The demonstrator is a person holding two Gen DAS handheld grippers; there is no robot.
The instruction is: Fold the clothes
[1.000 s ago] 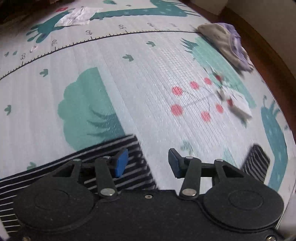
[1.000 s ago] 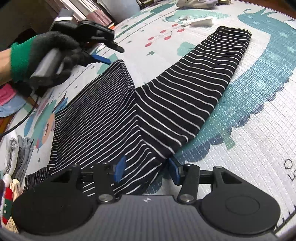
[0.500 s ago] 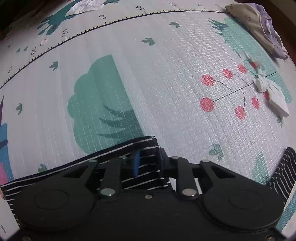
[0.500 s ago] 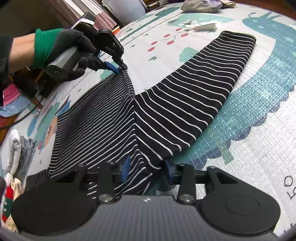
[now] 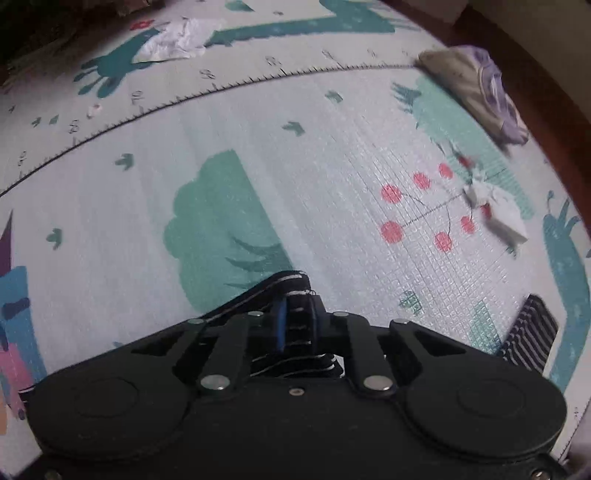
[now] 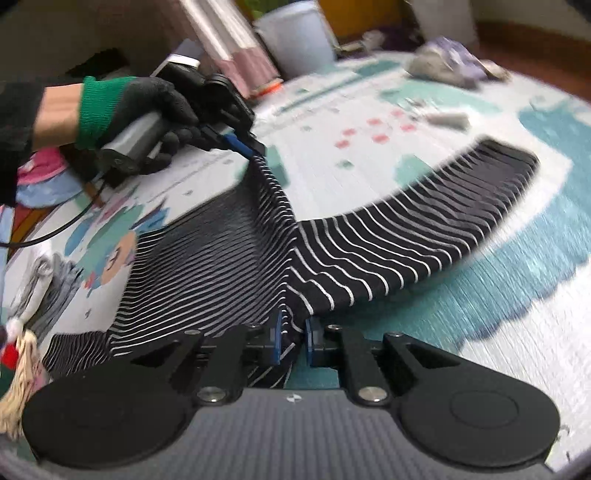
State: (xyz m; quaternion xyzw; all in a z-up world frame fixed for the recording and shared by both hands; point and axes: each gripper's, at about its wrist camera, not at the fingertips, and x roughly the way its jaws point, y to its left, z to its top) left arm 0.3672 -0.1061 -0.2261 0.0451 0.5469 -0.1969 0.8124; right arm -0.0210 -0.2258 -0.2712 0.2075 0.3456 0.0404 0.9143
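A black garment with thin white stripes (image 6: 229,258) lies on the play mat (image 6: 517,295), one sleeve (image 6: 424,214) stretched to the right. My left gripper (image 5: 295,325) is shut on a far corner of it (image 5: 291,284) and holds it raised; it also shows in the right wrist view (image 6: 251,151), held by a gloved hand. My right gripper (image 6: 293,339) is shut on the near edge of the garment, lifted off the mat. The sleeve end shows in the left wrist view (image 5: 532,336).
A beige and purple cloth pile (image 5: 476,88) lies at the mat's far right edge. White crumpled paper (image 5: 495,210) lies on the red dots and more (image 5: 173,40) at the far left. Other clothes (image 6: 40,288) lie at the left. A white bucket (image 6: 295,33) stands behind.
Both grippers closed on the striped garment and lifted its edge off the mat. The fabric between them now forms a raised ridge.
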